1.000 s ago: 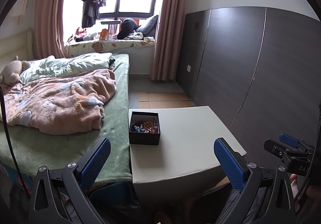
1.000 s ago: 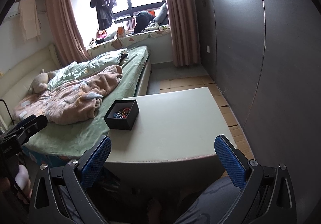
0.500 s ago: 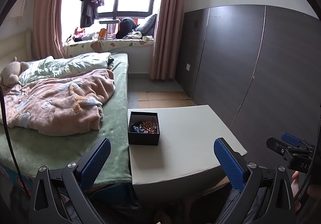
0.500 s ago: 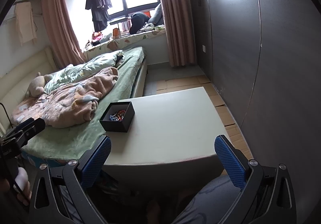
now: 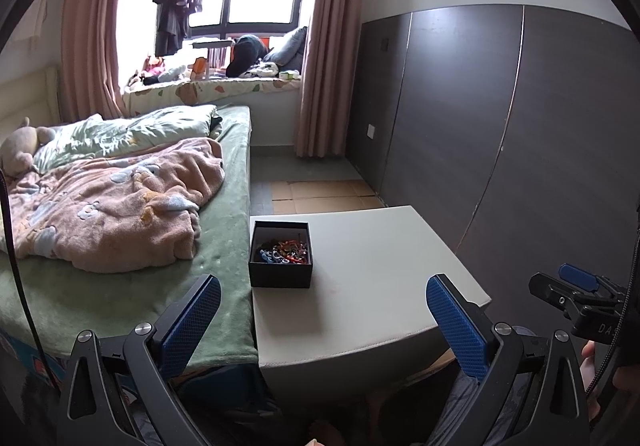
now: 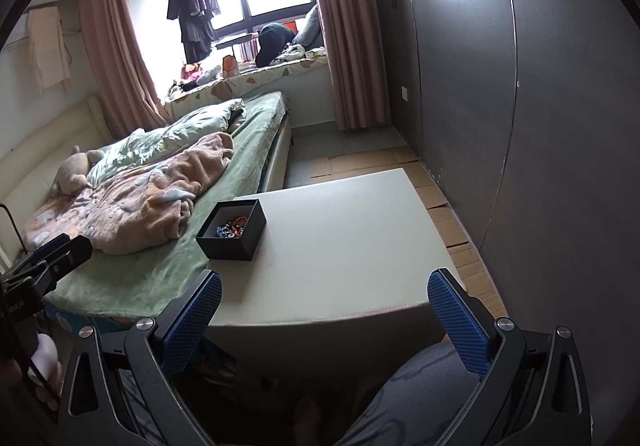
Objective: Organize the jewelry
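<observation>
While both grippers gape, black box (image 5: 280, 270) sits upright.

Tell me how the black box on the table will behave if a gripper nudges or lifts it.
The black box looks like thin card and holds only small jewelry, so it is probably light. Its base is wide and its walls low, so on the smooth table it should slide rather than tip. It has no lid, so tilting it may spill the pieces.

Left hand-held gripper (image 5: 323, 308) jaws spread wide and empty, right hand-held gripper (image 6: 324, 306) likewise, side by side
</observation>
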Available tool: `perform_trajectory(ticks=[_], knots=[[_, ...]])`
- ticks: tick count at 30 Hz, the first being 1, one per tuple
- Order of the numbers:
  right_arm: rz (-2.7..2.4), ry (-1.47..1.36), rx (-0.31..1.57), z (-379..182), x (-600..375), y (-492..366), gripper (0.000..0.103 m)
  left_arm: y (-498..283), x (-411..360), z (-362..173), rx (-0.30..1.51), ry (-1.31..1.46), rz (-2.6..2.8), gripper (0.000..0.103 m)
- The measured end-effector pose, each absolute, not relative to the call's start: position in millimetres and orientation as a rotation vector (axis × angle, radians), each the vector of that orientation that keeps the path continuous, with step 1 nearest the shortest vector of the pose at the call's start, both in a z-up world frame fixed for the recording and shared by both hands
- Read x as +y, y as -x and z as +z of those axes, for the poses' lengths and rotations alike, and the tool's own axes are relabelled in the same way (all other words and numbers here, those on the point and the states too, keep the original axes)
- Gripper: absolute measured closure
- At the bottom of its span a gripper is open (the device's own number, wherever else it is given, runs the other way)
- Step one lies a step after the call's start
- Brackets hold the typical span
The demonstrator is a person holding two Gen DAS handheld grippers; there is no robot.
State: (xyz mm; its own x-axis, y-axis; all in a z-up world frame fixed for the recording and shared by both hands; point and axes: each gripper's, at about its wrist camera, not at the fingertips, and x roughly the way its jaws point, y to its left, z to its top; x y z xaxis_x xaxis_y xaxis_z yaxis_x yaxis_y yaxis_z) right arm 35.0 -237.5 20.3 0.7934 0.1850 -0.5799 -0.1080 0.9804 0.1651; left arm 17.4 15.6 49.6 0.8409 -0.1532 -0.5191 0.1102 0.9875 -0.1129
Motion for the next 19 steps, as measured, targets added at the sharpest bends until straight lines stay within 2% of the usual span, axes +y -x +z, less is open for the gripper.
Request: perform_trajectory(ticks=[19], knots=[[0.157, -0.146, 0.65, 19.0, -244.1, -34.3, 0.0, -12.1, 11.0, 46.6, 0.554, 0.058, -0.137, 0.0]])
